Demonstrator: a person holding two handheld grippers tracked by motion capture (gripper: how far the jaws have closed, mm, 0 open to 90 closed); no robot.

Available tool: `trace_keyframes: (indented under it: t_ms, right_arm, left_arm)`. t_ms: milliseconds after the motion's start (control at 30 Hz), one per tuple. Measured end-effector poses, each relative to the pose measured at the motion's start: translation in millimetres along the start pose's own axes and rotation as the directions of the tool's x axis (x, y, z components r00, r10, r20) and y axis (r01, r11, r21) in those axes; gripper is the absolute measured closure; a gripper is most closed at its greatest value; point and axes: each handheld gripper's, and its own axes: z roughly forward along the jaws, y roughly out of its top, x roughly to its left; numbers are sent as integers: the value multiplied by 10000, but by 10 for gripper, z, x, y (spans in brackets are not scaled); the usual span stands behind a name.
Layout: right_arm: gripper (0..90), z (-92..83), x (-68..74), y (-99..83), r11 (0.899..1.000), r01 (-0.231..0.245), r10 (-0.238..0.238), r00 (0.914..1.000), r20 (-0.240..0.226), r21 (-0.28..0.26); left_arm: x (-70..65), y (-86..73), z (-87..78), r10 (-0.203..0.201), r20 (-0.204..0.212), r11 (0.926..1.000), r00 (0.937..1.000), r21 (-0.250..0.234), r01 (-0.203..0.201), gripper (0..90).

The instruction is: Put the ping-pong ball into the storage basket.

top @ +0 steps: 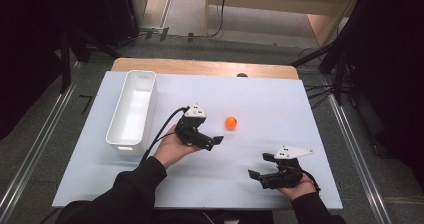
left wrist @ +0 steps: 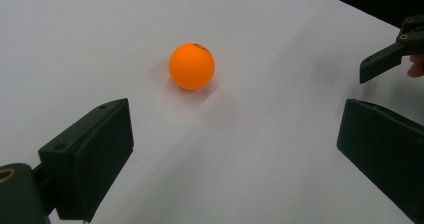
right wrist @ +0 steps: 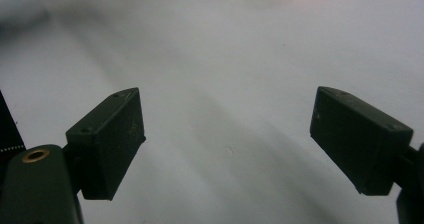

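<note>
My left claw point(left wrist: 235, 149): nearest the lens, jaws spread wide, holding nothing, aimed at the ball.
Ball point(left wrist: 191, 66): one, orange, resting on the white table point(top: 260, 104) just ahead of my left claw, not touched.
Progress: by my reckoning the pickup has not begun; the closing, lifting and any drop into the bin are all left.
My right claw point(top: 263, 173): wide open, empty, near the table's front edge, well apart from the ball.
Bin point(top: 116, 121): one, white, empty, at the left.
Count: two claws, one ball, one bin.
</note>
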Motion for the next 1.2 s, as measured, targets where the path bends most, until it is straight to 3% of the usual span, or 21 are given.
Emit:
trace_keyframes:
  t_ms: [400,1067,1200]
  right_arm:
    - [127,-1,0,-1,10000,14,-14,10000,-5,18]
    - [127,-1,1,-4,10000,-11,11,10000,5,-2]
    - [127,-2,1,-5,10000,-7,7,10000,17,15]
  left_arm:
    - [35,92,124,-119,168,9999,9998,-53,120,20]
    - [86,262,311,168,42,9998,9999,-61,-168,20]
    - [103,297,340,307,-43,9991,9995,-279,-308,53]
